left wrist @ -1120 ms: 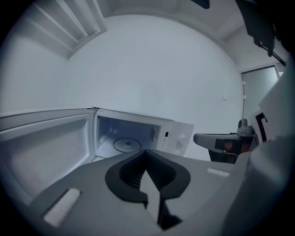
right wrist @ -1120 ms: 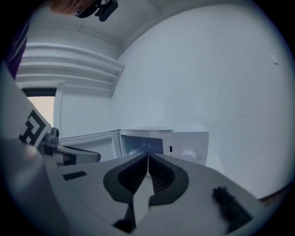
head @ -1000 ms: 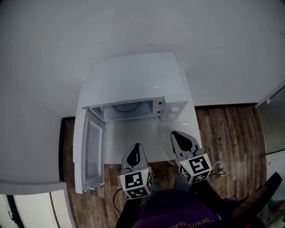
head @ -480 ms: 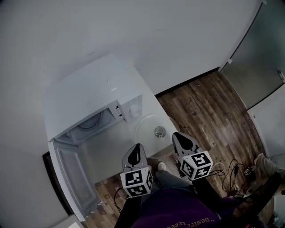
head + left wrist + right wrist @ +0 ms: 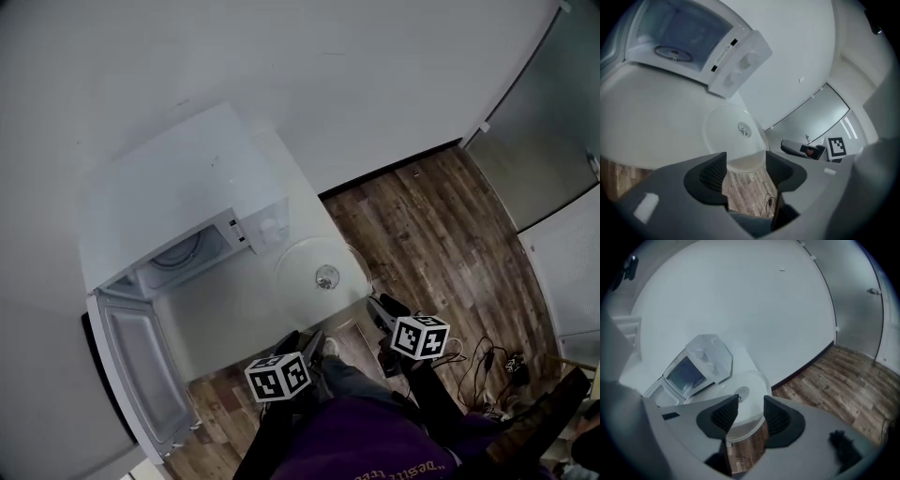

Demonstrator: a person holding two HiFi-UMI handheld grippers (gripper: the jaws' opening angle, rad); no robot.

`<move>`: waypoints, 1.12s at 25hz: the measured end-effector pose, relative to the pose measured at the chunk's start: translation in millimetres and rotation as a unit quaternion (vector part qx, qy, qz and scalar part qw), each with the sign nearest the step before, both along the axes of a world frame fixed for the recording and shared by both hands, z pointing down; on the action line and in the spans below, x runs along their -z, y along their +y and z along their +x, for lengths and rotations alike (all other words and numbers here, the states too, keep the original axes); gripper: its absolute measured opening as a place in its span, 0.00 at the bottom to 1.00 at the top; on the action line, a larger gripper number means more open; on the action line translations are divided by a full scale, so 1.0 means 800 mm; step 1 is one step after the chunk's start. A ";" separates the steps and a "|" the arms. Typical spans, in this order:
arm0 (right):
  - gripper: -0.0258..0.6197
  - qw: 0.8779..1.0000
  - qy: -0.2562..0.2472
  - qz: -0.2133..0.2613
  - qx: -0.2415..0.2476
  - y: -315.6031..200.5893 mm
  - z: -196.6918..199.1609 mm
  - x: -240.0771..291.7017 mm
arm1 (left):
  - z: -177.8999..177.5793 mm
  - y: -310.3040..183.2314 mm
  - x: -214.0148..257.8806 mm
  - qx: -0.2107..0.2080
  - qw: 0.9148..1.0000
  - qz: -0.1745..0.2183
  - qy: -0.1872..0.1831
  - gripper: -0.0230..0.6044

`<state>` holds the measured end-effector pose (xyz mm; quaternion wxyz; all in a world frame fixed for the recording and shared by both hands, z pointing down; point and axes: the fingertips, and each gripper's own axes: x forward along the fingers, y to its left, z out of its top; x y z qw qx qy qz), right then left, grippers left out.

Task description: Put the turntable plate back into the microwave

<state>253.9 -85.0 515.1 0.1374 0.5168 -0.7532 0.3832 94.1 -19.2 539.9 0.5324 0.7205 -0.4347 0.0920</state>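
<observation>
The clear glass turntable plate [image 5: 319,270] lies flat on the right corner of the white table [image 5: 234,319], in front of the white microwave [image 5: 178,197]. The microwave's door [image 5: 141,375] hangs open to the left, and a roller ring [image 5: 183,253] shows in the cavity. My left gripper [image 5: 314,339] hangs just short of the table's near edge. Its jaws are opening, with nothing between them. In the left gripper view the plate [image 5: 736,136] lies just beyond the left gripper [image 5: 745,168]. My right gripper [image 5: 377,304], also opening and empty, is beside the plate's near right rim. The right gripper [image 5: 746,413] faces the plate [image 5: 745,390].
Wood floor [image 5: 431,225] lies right of and below the table, with cables [image 5: 497,361] on it. A white wall runs behind the microwave, and a grey panel [image 5: 553,112] stands at the far right. The person's purple top fills the bottom of the head view.
The head view has swung, so the microwave now sits at the upper left. Both grippers have dropped lower and closer to the body, and their jaws have gone from shut to open.
</observation>
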 end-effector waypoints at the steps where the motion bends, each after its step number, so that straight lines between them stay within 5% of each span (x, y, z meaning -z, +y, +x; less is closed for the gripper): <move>1: 0.29 1.000 -0.009 -0.011 -0.011 0.001 0.007 -0.009 | 0.001 0.006 -0.010 0.004 1.000 -0.016 0.007 0.45; 9: 0.32 0.987 -0.109 -0.109 -0.040 0.015 0.005 -0.078 | 0.026 0.019 -0.065 0.047 0.986 -0.115 0.110 0.48; 17: 0.32 0.972 -0.174 -0.158 -0.022 0.024 -0.028 -0.100 | 0.051 -0.002 -0.081 0.080 0.982 -0.118 0.127 0.47; 25: 0.32 0.962 -0.210 -0.176 -0.006 0.029 -0.052 -0.109 | 0.062 -0.012 -0.095 0.102 0.976 -0.126 0.143 0.36; 28: 0.22 0.956 -0.227 -0.183 -0.012 0.029 -0.051 -0.110 | 0.066 -0.017 -0.091 0.109 0.972 -0.122 0.170 0.32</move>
